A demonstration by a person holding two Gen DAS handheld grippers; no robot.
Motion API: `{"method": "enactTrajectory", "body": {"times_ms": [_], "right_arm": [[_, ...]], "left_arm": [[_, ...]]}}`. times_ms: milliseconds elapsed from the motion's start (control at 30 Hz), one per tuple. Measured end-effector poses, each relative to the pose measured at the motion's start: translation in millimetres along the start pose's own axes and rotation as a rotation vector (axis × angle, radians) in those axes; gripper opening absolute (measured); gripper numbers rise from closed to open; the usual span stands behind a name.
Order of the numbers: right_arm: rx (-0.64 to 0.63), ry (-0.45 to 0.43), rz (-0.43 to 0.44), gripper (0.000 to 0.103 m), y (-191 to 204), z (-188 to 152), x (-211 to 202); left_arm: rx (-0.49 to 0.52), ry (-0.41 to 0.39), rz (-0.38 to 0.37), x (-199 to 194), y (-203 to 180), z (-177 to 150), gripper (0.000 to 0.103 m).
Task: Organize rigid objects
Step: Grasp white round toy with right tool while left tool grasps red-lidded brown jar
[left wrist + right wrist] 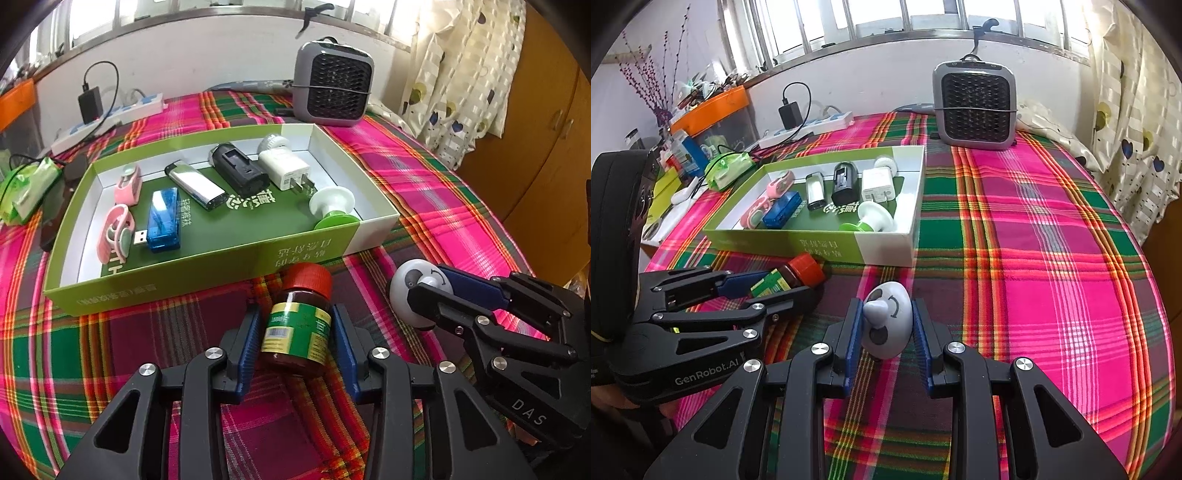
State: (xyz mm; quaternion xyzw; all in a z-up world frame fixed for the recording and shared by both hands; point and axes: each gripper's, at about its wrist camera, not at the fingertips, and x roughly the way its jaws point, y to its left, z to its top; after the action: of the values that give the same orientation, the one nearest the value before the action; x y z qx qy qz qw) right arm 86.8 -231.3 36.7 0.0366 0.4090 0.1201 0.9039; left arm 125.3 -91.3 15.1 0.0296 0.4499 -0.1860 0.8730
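Pinching a brown bottle (295,332) with the left gripper (297,317), pads pressed against its label, red cap pointing to 12 o'clock at the green box (221,258). Pinching a white egg toy (886,325) with the right gripper (885,310), pads tight on its flanks, painted face turned upward. Cannot tell whether either is clear of the plaid cloth (1034,258) or resting on it.

Could easily lose the egg: rounded, smooth, gripped across curved sides, so likely to squirt out forward or roll off toward 3 o'clock, where nothing would stop it. Might let the bottle swing cap-down, held as it is behind the cap. Could also catch the cap on the near wall of the box, just beside it at 12 o'clock, unless raised first, and shove the light cardboard along the cloth. Risks a bump between the two tools, working side by side toward the same opening. Little free floor inside too: could knock the green-and-white spool (332,206) in the near corner at 1 o'clock.

From the left wrist: reveals the bottle's label and the box contents laid out plainly, plus the egg seen from the side at 3 o'clock. From the right wrist: shows the egg's face, the bottle in profile at 9 o'clock lying close to the box wall, and the wide bare cloth at 3 o'clock.
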Motion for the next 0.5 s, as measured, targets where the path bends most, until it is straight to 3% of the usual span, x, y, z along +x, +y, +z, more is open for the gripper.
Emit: {"method": "enactTrajectory", "body": {"times_ms": [100,500], "right_arm": [[0.000,0.001,0.000,0.027,-0.1,-0.2,0.1],[-0.001,0.003,0.000,0.027,0.1,-0.5,0.4]], "left_arm": [[0.000,-0.002,0.015,-0.2,-0.7,-0.4,0.031],[-0.001,-0.005,0.015,-0.8,0.3,-1.0,0.031]]}}
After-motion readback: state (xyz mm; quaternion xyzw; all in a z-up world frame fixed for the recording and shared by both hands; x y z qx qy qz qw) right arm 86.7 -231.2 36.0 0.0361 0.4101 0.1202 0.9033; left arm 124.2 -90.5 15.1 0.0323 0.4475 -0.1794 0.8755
